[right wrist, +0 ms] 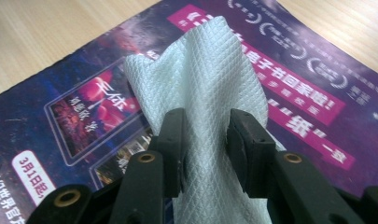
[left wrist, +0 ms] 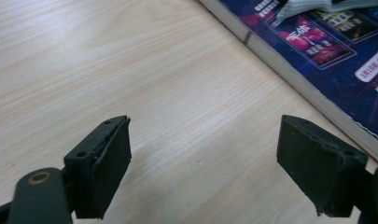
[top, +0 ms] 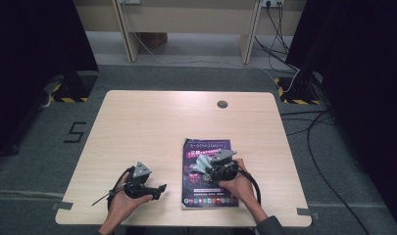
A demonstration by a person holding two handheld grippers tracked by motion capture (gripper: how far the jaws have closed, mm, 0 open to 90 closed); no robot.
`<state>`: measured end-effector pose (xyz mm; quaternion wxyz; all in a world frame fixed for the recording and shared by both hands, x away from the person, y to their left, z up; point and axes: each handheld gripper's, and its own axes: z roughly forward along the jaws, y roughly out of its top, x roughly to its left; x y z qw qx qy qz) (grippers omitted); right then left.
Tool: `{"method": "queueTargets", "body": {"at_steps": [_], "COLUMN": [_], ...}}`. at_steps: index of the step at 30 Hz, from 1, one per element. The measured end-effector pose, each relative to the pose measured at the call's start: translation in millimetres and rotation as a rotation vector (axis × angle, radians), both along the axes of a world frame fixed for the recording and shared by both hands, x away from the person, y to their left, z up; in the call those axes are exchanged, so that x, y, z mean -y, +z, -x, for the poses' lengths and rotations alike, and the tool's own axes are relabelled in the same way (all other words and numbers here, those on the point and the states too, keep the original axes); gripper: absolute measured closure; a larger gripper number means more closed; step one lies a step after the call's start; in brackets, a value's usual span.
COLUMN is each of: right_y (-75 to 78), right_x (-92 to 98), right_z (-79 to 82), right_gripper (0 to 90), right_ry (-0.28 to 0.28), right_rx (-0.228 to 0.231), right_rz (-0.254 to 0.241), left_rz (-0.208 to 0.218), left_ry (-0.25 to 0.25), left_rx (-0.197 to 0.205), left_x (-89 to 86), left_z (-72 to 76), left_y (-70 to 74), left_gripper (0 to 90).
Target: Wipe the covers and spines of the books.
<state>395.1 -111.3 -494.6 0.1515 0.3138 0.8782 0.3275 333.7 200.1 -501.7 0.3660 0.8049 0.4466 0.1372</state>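
While we look down from the high view, we see the right tongs (top: pixel 206 166) resting over a purple magazine (top: pixel 208 196) that lies flat on the desk (top: pixel 137 122), toward five o'clock of the desk's middle. In the right gripper view, those tongs (right wrist: pixel 205 140) are clamped on a white quilted cloth (right wrist: pixel 200 79), which bunches up between the jaws and spreads over the magazine's cover (right wrist: pixel 308 93). Our left tongs (top: pixel 159 188) sit at nine o'clock of the magazine, just beside its left edge, above bare wood. In the left gripper view these tongs (left wrist: pixel 203 172) stand wide apart with nothing between them; the magazine's spine (left wrist: pixel 289 74) runs past at two o'clock, and a corner of the cloth (left wrist: pixel 308 7) shows at the top. We see no containers on the desk.
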Motion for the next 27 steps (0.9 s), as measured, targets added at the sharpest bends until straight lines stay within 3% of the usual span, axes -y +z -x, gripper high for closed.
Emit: {"method": "queueTargets", "body": {"at_steps": [4, 10, 27], "right_y": [0.1, 0.5, -0.4], "right_x": [-2.4, -17.4, -55.0], "right_z": [2.8, 14.6, 76.0], "right_gripper": [68.0, 68.0, 68.3], "right_ry": [0.001, 0.063, 0.247], "right_rx": [0.008, -0.003, -0.038], "right_rz": [0.007, 0.009, -0.021], "left_rz": [-0.016, -0.023, -0.023], "left_ry": [0.018, 0.02, 0.03], "left_rx": [0.01, 0.006, -0.005], "left_x": [-4.2, -5.5, -6.9], "left_z": [-2.5, -3.5, -5.0], "left_y": [0.0, -0.7, -2.4], "left_gripper": [17.2, 17.6, 17.9]}}
